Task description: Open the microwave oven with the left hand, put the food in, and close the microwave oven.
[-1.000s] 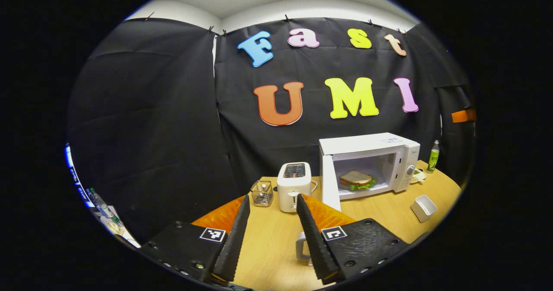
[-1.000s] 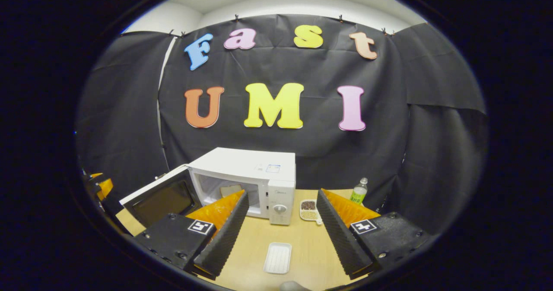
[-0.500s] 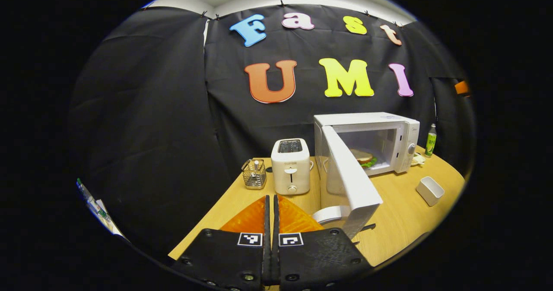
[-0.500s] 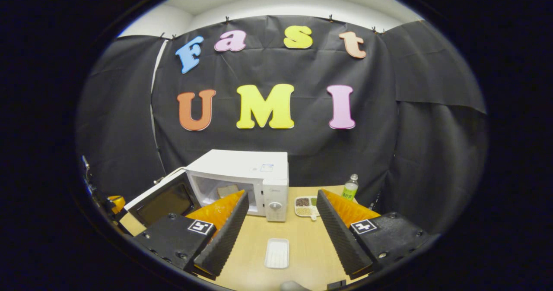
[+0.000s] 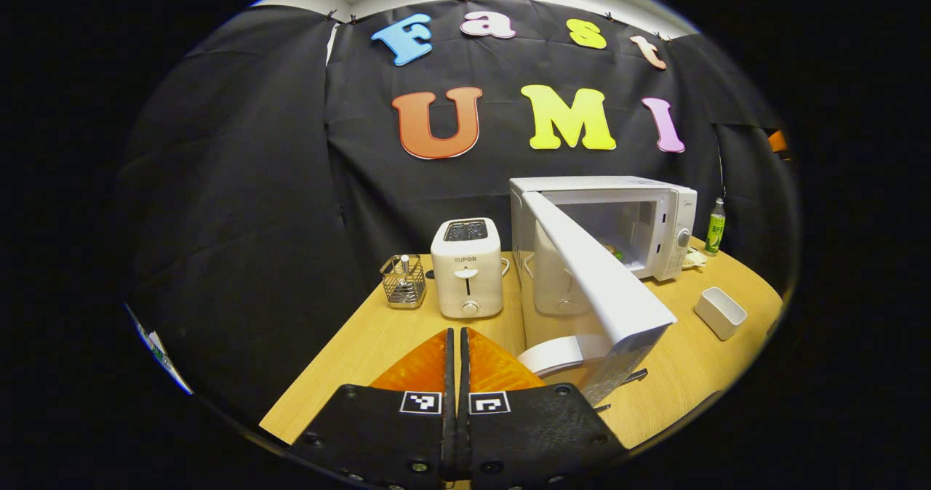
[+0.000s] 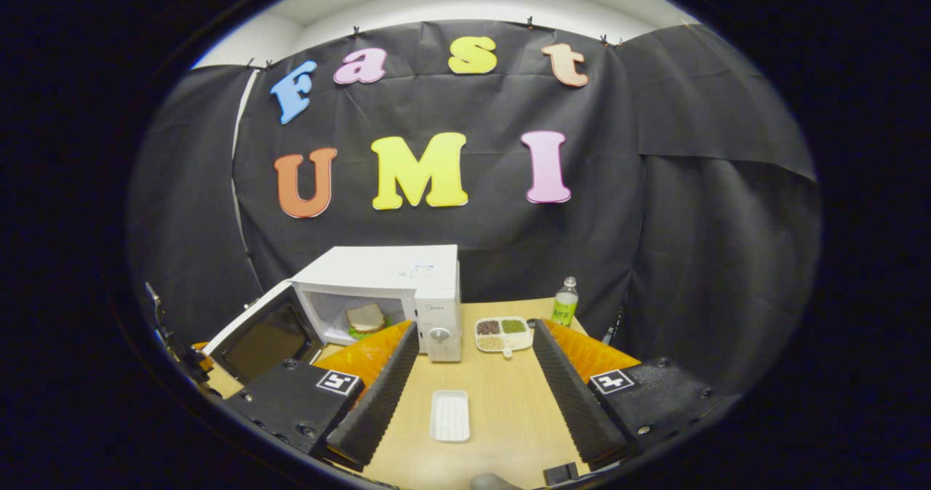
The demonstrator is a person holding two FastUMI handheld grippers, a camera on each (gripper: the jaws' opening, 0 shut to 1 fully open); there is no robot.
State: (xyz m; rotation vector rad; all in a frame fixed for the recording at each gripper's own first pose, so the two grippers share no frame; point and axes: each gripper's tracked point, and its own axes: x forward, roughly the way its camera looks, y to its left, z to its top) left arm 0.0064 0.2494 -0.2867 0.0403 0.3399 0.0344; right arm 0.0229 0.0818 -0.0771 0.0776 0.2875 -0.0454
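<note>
The white microwave (image 5: 654, 210) stands at the back of the wooden table (image 5: 378, 344). Its door (image 5: 596, 286) is swung partway across the opening, and the handle (image 5: 556, 355) is nearest me. My left gripper (image 5: 455, 337) is shut with nothing between its fingers, just left of that handle; I cannot tell if it touches. In the right gripper view the microwave (image 6: 407, 272) has its door (image 6: 265, 337) still ajar, and a sandwich (image 6: 366, 319) lies inside. My right gripper (image 6: 476, 403) is open and empty, low over the table in front of the oven.
A white toaster (image 5: 467, 268) and a wire basket (image 5: 404, 280) stand left of the microwave. A small white container (image 5: 720, 312), a white tray (image 6: 450, 416), a divided dish of grains (image 6: 502, 332) and a green bottle (image 6: 564, 302) sit to its right.
My left gripper went from open to shut. The microwave door has swung from wide open to partly across the opening. My right gripper has drawn back a little and stays open.
</note>
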